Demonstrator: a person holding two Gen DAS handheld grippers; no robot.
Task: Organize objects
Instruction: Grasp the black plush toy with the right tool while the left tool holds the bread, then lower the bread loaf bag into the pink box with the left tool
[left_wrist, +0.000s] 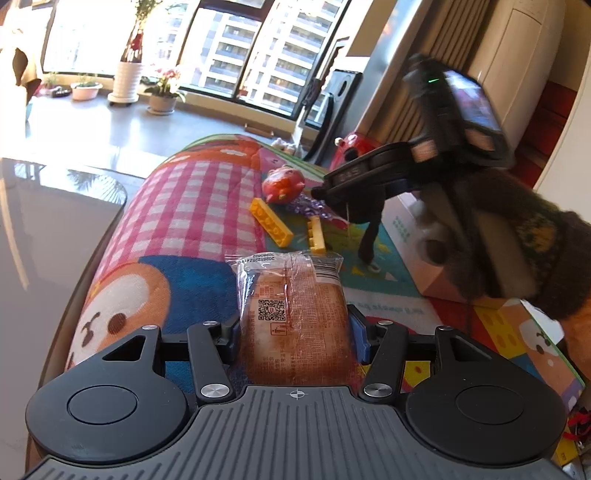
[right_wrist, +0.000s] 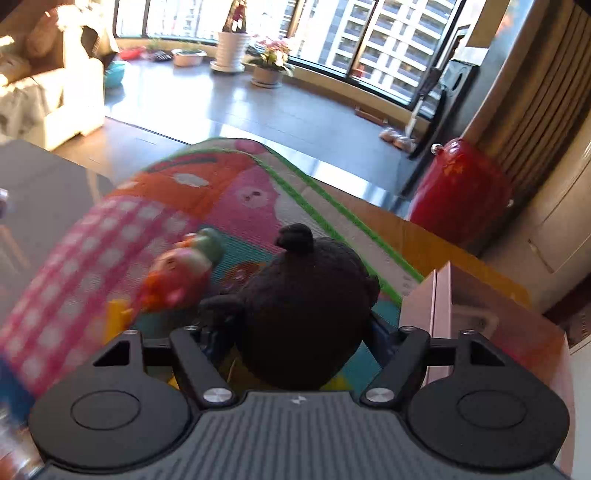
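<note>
The left gripper (left_wrist: 293, 328) is clamped on a wrapped bread bun (left_wrist: 295, 314), its blue pads pressing both long sides of the clear packet, which is held above the cartoon play mat (left_wrist: 192, 206). The bun looks light and soft, and the film is slippery and crinkly, so a firm squeeze would crush it; a hold across the middle of the loaf, as here, seems the safest place. On the wrapper a QR code and a line of printed digits near the far seam show, plus small print too fine to read.

The right gripper (right_wrist: 295, 332) has a black plush toy (right_wrist: 306, 306) between its jaws. The toy fills the gap, and the right finger seems to touch it, but the left pad is hidden in shadow, so whether it is truly gripped I cannot tell. The plush is soft and squashy; its round body is the natural place to hold, since the thin dangling leg seen in the left wrist view would slip.

Beyond the bun on the mat lie two yellow building bricks (left_wrist: 271, 221) and a red toy pig (left_wrist: 283, 184). A pink cardboard box (right_wrist: 480, 317) stands just right of the plush.
</note>
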